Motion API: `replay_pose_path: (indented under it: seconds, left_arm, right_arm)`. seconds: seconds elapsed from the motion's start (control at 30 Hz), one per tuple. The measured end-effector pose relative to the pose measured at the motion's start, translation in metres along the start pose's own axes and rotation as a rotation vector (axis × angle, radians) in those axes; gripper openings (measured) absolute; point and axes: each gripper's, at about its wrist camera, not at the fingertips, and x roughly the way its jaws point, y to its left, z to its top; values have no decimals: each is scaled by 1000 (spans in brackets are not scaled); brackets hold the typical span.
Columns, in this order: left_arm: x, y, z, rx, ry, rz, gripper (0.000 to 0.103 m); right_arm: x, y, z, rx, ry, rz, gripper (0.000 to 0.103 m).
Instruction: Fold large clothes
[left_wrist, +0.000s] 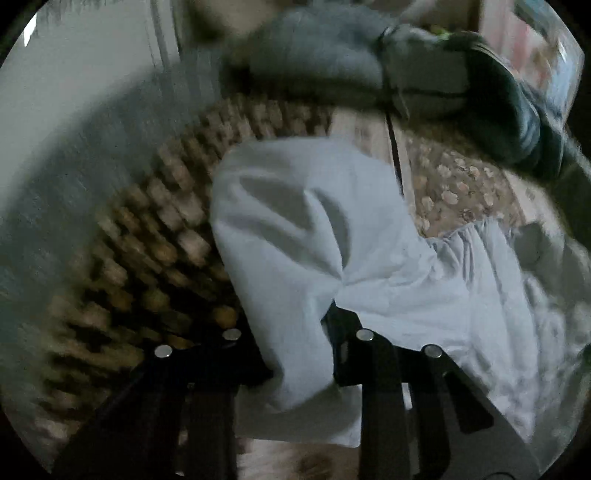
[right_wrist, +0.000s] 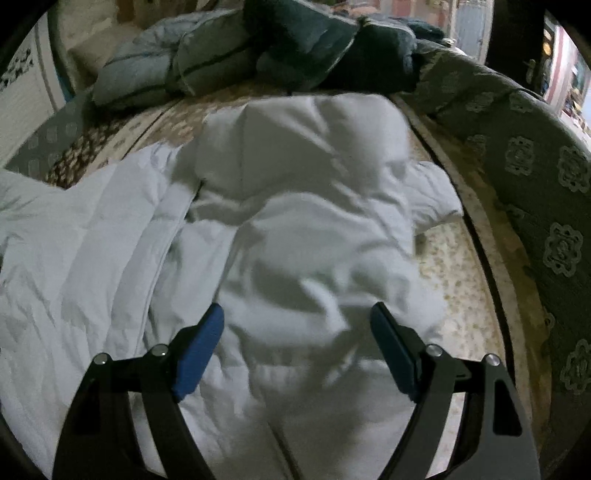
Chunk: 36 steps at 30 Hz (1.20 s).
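On the patterned bed (right_wrist: 458, 266) | white garment (right_wrist: 295, 206) lies crumpled, no finished fold visible | left gripper (left_wrist: 314, 354) clamped on a bunched, raised portion | right gripper (right_wrist: 297, 350) held wide apart above cloth, nothing gripped | folding judged barely begun.

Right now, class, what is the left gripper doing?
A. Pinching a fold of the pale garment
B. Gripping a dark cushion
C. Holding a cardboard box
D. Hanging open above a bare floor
A: in the left wrist view the left gripper has the white garment bunched between its jaws.
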Motion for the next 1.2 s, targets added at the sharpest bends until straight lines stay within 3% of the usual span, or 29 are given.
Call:
replay_pose_path:
  seconds: [0.1, 0.17, 0.2, 0.23, 0.33, 0.5, 0.67, 0.83, 1.0, 1.07, 1.13, 1.17, 1.2]
  left_arm:
    - [-55, -28, -10, 118, -101, 147, 30]
    - [-44, -32, -10, 152, -97, 238, 49]
    - [-25, -26, -10, 152, -57, 246, 60]
    - [-14, -15, -11, 143, -34, 233, 63]
    - [26, 32, -21, 39, 43, 244, 78]
    - [66, 132, -68, -209, 202, 251, 86]
    - [96, 195, -113, -409, 287, 135, 91]
    - [148, 192, -124, -575, 293, -7, 91]
    - [196, 194, -124, -695, 313, -8, 92]
    - [207, 193, -122, -700, 308, -10, 89]
    - [210, 188, -116, -666, 274, -12, 63]
    - [209, 184, -111, -631, 255, 1, 55]
    - [207, 181, -106, -595, 249, 10, 39]
  right_arm:
    - [0, -5, 0, 22, -1, 9, 82]
    - [3, -7, -1, 30, 10, 13, 82]
    - [4, -7, -2, 36, 16, 19, 82]
    - [4, -7, -3, 39, 21, 26, 82]
    - [3, -6, -7, 20, 26, 27, 82]
    - [8, -9, -8, 15, 39, 18, 82]
    - [11, -5, -5, 11, 25, -6, 82]
    - [18, 7, -8, -31, 19, -46, 83]
    - [25, 18, -9, -93, 46, -86, 87]
    - [24, 24, -8, -125, 53, -93, 87]
    - [22, 28, -6, -162, 52, -97, 87]
    - [21, 28, -6, -170, 48, -101, 87]
    - [19, 26, -5, -174, 39, -108, 87]
